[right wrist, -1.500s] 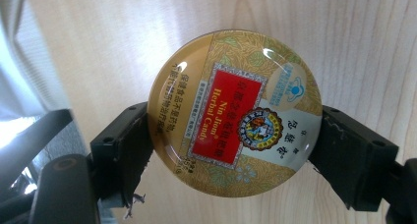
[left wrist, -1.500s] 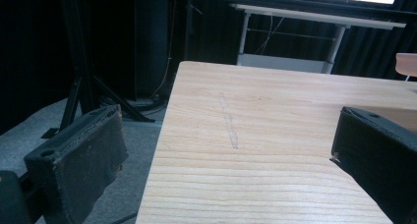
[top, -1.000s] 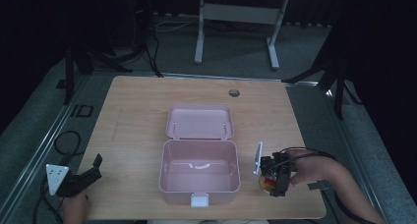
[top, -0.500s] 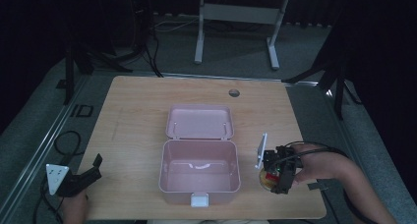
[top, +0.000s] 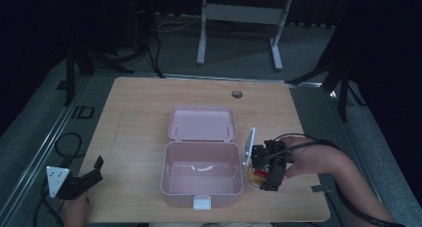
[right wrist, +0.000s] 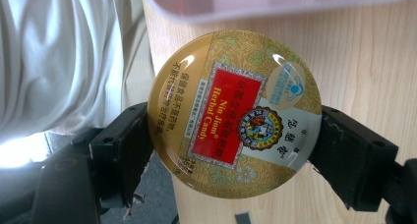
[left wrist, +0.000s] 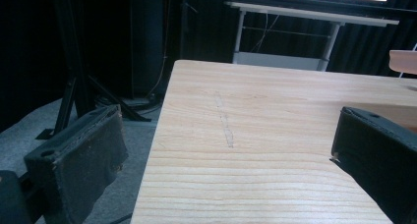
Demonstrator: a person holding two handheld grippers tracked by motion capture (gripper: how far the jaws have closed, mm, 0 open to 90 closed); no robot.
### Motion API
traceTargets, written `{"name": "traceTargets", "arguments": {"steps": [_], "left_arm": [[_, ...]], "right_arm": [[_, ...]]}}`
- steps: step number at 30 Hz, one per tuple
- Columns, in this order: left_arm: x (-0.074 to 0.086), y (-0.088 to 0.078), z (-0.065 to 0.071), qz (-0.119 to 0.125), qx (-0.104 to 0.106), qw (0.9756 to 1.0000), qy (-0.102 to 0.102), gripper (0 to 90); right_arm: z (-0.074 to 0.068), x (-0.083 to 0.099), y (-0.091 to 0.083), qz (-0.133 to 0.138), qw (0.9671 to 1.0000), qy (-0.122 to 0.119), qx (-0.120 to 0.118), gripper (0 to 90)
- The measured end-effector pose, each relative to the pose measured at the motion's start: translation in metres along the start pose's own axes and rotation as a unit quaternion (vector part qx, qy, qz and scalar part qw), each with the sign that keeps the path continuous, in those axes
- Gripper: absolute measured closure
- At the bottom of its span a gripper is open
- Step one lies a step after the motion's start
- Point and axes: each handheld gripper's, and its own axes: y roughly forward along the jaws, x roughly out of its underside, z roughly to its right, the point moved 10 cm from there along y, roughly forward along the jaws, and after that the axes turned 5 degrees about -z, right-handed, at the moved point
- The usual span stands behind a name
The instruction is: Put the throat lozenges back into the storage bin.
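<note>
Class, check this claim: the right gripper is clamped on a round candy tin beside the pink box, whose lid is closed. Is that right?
Not quite. The pink box is open, its lid folded back flat on the table, as the high view shows. The rest holds: the right gripper is clamped on the round candy tin beside the box.

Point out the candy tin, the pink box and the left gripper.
candy tin (right wrist: 235, 118): right gripper view, on the red label in the middle of its lid.
pink box (top: 201, 199): high view, on its front wall just above the white latch.
left gripper (top: 95, 168): high view, midway between the tips of its open jaws.
</note>
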Motion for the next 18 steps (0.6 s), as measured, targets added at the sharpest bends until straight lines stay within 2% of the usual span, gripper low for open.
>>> {"name": "traceTargets", "arguments": {"steps": [4, 6, 18], "left_arm": [[0.000, 0.000, 0.000, 0.000, 0.000, 1.0000, -0.001, 0.4], [0.000, 0.000, 0.000, 0.001, 0.001, 1.0000, -0.001, 0.4], [0.000, 0.000, 0.000, 0.000, 0.003, 1.0000, 0.000, 0.4]], "right_arm": [[0.000, -0.011, -0.003, 0.006, 1.0000, -0.008, -0.001, 20.0], [-0.001, -0.024, -0.005, 0.013, 0.9997, -0.019, -0.002, 20.0], [0.001, -0.065, -0.004, 0.027, 0.9984, -0.048, -0.007, 20.0]]}}
